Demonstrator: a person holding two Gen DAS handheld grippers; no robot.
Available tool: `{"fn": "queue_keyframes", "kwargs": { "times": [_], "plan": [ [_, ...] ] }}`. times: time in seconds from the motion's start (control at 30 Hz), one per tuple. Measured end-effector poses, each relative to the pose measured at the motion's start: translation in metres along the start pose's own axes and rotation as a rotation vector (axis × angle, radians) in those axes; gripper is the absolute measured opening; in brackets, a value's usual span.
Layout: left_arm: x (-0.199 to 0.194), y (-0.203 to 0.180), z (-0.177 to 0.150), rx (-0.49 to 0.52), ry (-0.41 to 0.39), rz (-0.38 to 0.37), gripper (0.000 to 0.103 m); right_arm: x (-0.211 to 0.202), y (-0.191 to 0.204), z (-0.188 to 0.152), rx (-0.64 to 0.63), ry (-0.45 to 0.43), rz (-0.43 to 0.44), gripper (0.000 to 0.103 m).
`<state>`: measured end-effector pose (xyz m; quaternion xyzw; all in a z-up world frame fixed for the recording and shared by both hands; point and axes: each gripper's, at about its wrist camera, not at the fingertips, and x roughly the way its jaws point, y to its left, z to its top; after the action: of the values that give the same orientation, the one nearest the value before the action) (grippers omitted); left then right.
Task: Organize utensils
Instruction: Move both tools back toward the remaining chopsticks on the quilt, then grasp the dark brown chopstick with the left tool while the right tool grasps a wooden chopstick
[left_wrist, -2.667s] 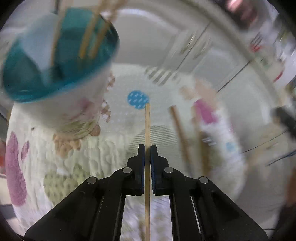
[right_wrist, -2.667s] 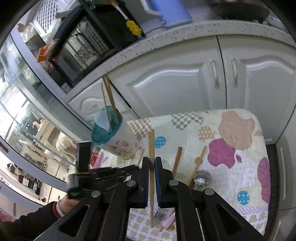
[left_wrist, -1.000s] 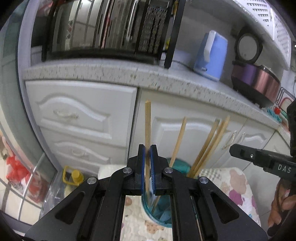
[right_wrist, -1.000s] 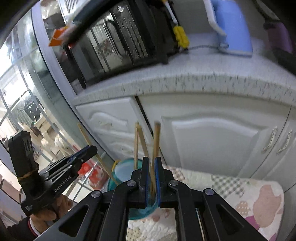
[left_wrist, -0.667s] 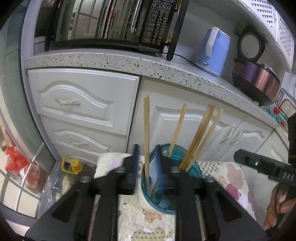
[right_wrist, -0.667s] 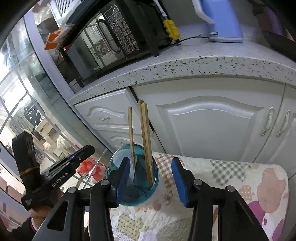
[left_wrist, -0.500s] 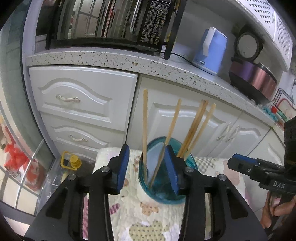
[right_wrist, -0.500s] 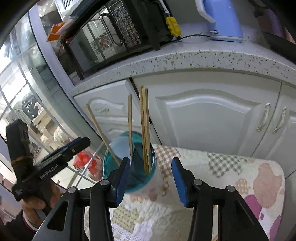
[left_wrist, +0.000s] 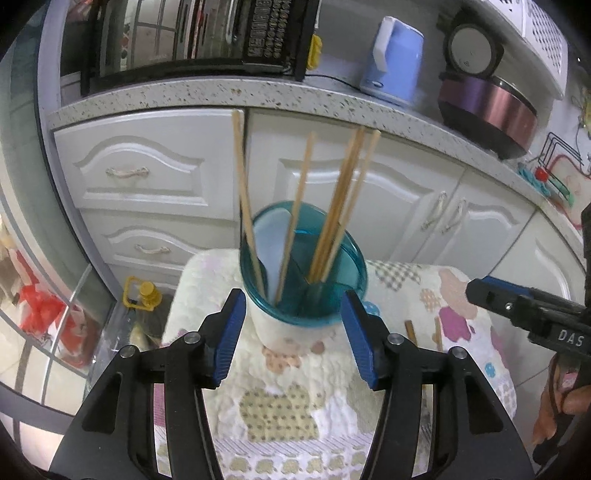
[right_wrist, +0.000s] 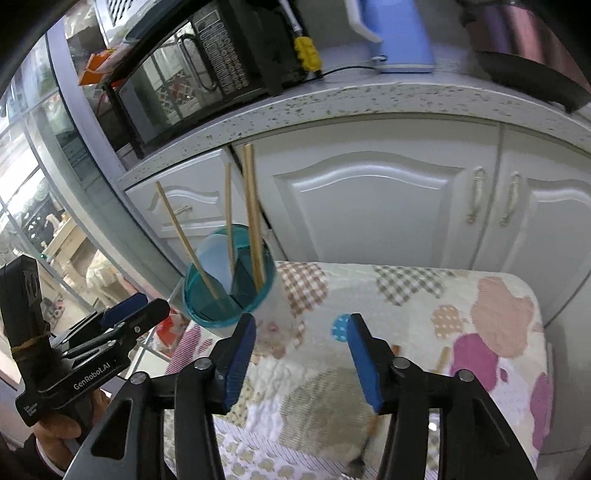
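A white cup with a teal rim (left_wrist: 306, 314) stands at the far left end of a patchwork quilted cloth (left_wrist: 280, 406), with several wooden chopsticks (left_wrist: 246, 184) upright in it. My left gripper (left_wrist: 293, 334) is just short of the cup, its jaws opening and gripping nothing. In the right wrist view the cup (right_wrist: 207, 317) and its chopsticks (right_wrist: 253, 206) are ahead and to the left. My right gripper (right_wrist: 301, 362) hangs over the cloth (right_wrist: 424, 295), jaws opening and empty. Loose chopsticks (left_wrist: 437, 332) (right_wrist: 443, 358) lie on the cloth to the right of the cup.
White cabinet doors (right_wrist: 369, 206) stand close behind the cloth, under a speckled counter (left_wrist: 258, 96) with a microwave (right_wrist: 207, 62), a blue kettle (left_wrist: 395, 59) and a rice cooker (left_wrist: 487, 99). A hand holds the other gripper (left_wrist: 524, 310) (right_wrist: 110, 332) in each view.
A second ago each gripper was shut on a chopstick above the cup. Both have opened, the chopsticks now stand in the cup, and both grippers have drawn back from it.
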<state>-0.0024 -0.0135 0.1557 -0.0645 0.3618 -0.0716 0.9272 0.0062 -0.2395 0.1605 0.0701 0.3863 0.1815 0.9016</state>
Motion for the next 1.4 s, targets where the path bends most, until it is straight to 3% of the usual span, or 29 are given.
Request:
{"fn": "queue_keyframes", "kwargs": {
  "times": [0.23, 0.5, 0.6, 0.83, 0.9, 0.93, 1.03, 1.27, 1.4],
  "plan": [
    [-0.006, -0.016, -0.01, 0.021, 0.004, -0.008, 0.054, -0.028, -0.007, -0.014, -0.035, -0.039, -0.094, 0.058],
    [-0.009, -0.03, -0.015, 0.044, 0.009, -0.024, 0.055, -0.04, -0.022, -0.027, -0.013, -0.029, -0.124, 0.061],
    [-0.006, -0.033, -0.017, 0.055, 0.018, -0.044, 0.055, -0.045, -0.035, -0.036, -0.001, -0.021, -0.157, 0.068],
    [0.02, -0.034, -0.03, 0.053, 0.103, -0.106, 0.055, -0.031, -0.093, -0.07, 0.115, 0.05, -0.203, 0.068],
    [0.027, -0.037, -0.035, 0.054, 0.129, -0.122, 0.055, -0.017, -0.111, -0.08, 0.162, 0.098, -0.197, 0.055],
    [0.029, -0.038, -0.037, 0.059, 0.137, -0.125, 0.055, -0.008, -0.12, -0.085, 0.194, 0.127, -0.175, 0.043],
    [0.037, -0.043, -0.042, 0.08, 0.158, -0.128, 0.055, 0.018, -0.137, -0.091, 0.263, 0.193, -0.126, 0.042],
    [0.058, -0.049, -0.048, 0.103, 0.217, -0.133, 0.055, 0.061, -0.152, -0.078, 0.324, 0.248, -0.09, 0.04],
    [0.065, -0.053, -0.049, 0.096, 0.23, -0.137, 0.055, 0.087, -0.155, -0.067, 0.319, 0.278, -0.106, 0.031]
  ]
}}
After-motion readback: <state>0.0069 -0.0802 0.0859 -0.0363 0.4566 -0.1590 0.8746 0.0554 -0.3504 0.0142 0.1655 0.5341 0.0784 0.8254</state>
